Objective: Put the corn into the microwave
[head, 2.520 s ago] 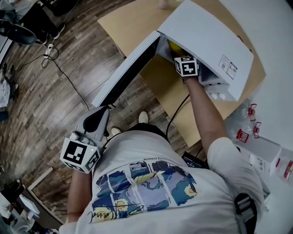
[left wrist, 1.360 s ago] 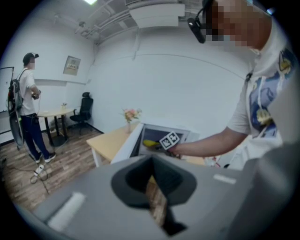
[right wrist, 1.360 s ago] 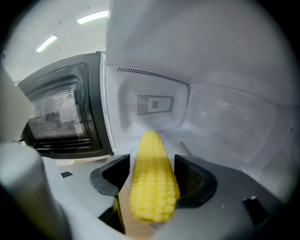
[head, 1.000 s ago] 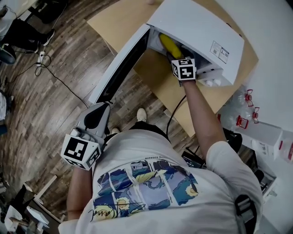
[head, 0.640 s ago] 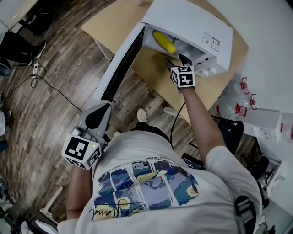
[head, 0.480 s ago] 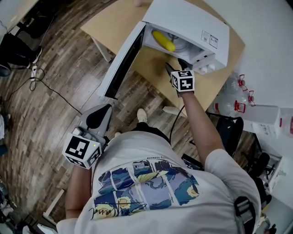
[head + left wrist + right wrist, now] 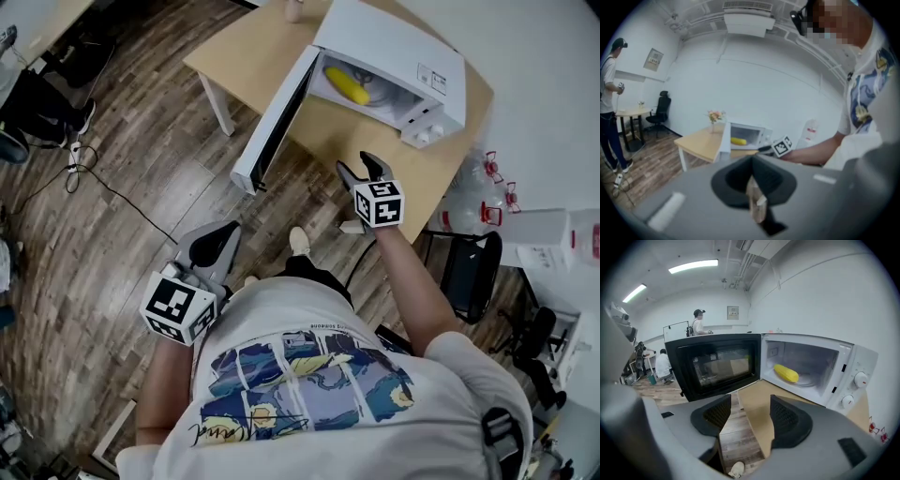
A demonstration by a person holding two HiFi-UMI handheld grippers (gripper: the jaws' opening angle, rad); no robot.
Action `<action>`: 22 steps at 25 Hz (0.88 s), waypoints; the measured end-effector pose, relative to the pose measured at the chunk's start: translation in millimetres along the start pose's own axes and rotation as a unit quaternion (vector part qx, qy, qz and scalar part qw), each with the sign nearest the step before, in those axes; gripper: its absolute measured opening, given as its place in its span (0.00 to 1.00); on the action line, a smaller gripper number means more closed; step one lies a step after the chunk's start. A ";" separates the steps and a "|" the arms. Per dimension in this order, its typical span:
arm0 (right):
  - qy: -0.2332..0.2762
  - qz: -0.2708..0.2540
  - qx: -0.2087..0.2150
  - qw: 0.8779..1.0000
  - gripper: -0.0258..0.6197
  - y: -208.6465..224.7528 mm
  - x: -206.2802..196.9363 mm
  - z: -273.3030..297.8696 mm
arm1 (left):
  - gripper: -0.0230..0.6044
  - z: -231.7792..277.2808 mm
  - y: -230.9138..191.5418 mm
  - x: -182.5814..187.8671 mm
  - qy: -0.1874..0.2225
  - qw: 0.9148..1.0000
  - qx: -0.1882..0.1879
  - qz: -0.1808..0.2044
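Note:
The yellow corn (image 7: 348,86) lies inside the white microwave (image 7: 409,44), on its turntable; it also shows as corn (image 7: 786,373) in the right gripper view and small as corn (image 7: 738,140) in the left gripper view. The microwave door (image 7: 277,120) stands wide open, black door (image 7: 712,364) to the left of the cavity. My right gripper (image 7: 361,171) is open and empty, hanging in front of the table edge, away from the microwave. My left gripper (image 7: 212,248) is down at my left side, over the floor, with its jaws closed and nothing between them.
The microwave sits on a light wooden table (image 7: 259,49). A small vase of flowers (image 7: 714,116) stands on the table beside it. A black chair (image 7: 466,274) and bottles (image 7: 487,204) are to the right. Cables (image 7: 103,183) lie on the wood floor. People (image 7: 697,324) stand far behind.
My right gripper has pulled back out of the microwave, leaving the corn inside, and now hangs open before the table edge. The head view has drawn away from the table.

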State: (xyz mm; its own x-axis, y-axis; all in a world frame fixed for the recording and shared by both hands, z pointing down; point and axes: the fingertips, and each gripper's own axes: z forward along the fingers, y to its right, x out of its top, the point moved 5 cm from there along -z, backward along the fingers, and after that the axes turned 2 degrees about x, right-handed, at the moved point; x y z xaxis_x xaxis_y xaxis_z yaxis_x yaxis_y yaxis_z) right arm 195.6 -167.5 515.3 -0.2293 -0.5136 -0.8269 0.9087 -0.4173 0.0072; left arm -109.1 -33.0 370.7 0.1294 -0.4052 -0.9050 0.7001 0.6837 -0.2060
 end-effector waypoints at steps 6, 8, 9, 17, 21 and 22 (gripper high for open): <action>0.010 0.001 0.012 1.000 0.44 -47.8 -4.7 -42.5 | 0.05 -37.4 1.9 -22.5 0.000 1.000 0.000 -0.003; 0.014 0.000 0.016 1.000 0.44 -62.3 -5.4 -55.0 | 0.05 -48.8 4.0 -30.3 -0.001 1.000 0.001 -0.005; 0.016 0.000 0.019 1.000 0.44 -69.3 -6.1 -61.1 | 0.05 -53.9 5.4 -33.9 0.000 1.000 0.002 -0.006; 0.020 0.001 0.039 0.999 0.39 -128.6 -25.1 -113.8 | 0.05 -84.3 22.1 -67.9 -0.006 1.000 -0.012 -0.020; 0.023 -0.002 0.048 0.999 0.34 -155.3 -30.9 -132.2 | 0.05 -93.7 28.4 -78.3 -0.009 1.000 -0.025 -0.017; 0.022 -0.002 0.051 0.998 0.33 -161.0 -32.3 -135.4 | 0.05 -96.0 29.7 -80.0 -0.009 0.999 -0.027 -0.017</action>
State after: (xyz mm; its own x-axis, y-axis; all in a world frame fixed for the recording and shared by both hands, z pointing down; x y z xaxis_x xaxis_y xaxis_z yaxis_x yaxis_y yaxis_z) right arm 104.0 17.8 464.7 -0.2163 -0.4794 -0.8505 0.8666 -0.4956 0.0589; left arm -166.0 78.0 401.2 0.1189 -0.4388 -0.8907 0.6660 0.7006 -0.2562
